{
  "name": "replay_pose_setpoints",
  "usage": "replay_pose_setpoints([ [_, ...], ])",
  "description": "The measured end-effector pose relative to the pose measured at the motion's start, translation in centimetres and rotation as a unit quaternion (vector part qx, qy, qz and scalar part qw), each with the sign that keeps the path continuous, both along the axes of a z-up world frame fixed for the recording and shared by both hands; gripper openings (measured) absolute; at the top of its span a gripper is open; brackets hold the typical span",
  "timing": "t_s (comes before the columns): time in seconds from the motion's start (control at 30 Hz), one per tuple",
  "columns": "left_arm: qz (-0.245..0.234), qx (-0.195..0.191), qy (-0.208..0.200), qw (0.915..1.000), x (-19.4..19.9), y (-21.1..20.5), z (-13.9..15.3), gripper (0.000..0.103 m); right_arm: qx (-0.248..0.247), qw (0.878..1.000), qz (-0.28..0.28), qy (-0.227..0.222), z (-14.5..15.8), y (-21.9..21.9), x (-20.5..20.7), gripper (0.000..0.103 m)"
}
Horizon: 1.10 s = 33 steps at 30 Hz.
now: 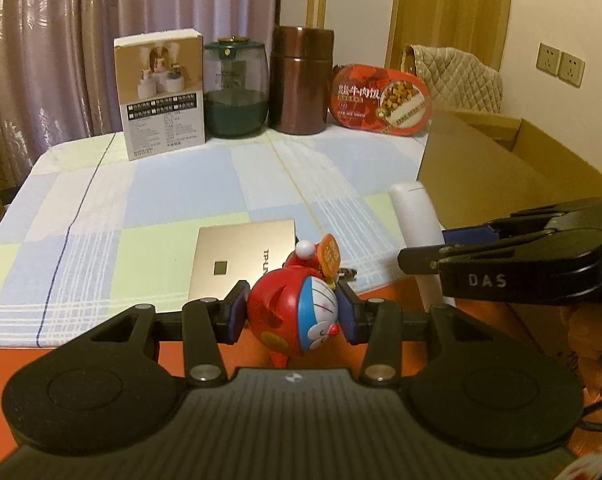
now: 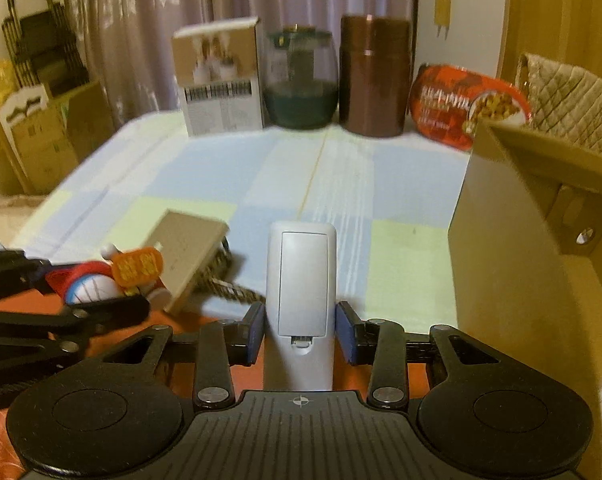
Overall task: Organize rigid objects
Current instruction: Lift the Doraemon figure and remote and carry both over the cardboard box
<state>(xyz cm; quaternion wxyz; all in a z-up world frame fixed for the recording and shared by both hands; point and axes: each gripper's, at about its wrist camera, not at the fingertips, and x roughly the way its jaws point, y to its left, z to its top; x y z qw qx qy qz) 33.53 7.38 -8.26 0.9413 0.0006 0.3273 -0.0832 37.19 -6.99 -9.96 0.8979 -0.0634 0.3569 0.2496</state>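
Observation:
My left gripper (image 1: 293, 312) is shut on a red and blue Doraemon toy (image 1: 297, 316) with an orange tag (image 1: 329, 258), held above the table's near edge. My right gripper (image 2: 299, 332) is shut on a white remote control (image 2: 301, 292), back side up, over the front of the table. The remote (image 1: 417, 224) and the right gripper (image 1: 501, 256) also show in the left wrist view at the right. The toy (image 2: 93, 284) shows at the left in the right wrist view. A gold TP-LINK box (image 1: 241, 260) lies on the checked tablecloth (image 1: 181, 184) behind the toy.
An open cardboard box (image 1: 481, 176) stands at the right of the table. At the back stand a white product box (image 1: 161, 96), a green glass jar (image 1: 236, 88), a brown canister (image 1: 301, 80) and a red food pack (image 1: 381, 100). A braided cord (image 2: 229, 288) lies beside the gold box.

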Motion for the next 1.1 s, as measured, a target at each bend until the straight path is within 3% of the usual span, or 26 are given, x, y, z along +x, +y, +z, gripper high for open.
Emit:
replay_pose_setpoints([
  [0.6, 0.012, -0.022, -0.058, 0.998, -3.5, -1.1, 4.9, 0.04, 0.072, 0.996, -0.028, -0.053, 7.1, -3.6, -4.8, 0.035],
  [0.83, 0.004, -0.016, -0.088, 0.996, -5.3, -2.3, 7.6, 0.04, 0.102, 0.989, -0.035, -0.105, 10.6, -6.6, -8.6, 0.035],
  [1.1, -0.021, -0.011, -0.104, 0.9942, -6.1, -5.1, 9.4, 0.04, 0.109, 0.976, -0.082, -0.17, 13.5, -10.9, -10.6, 0.035],
])
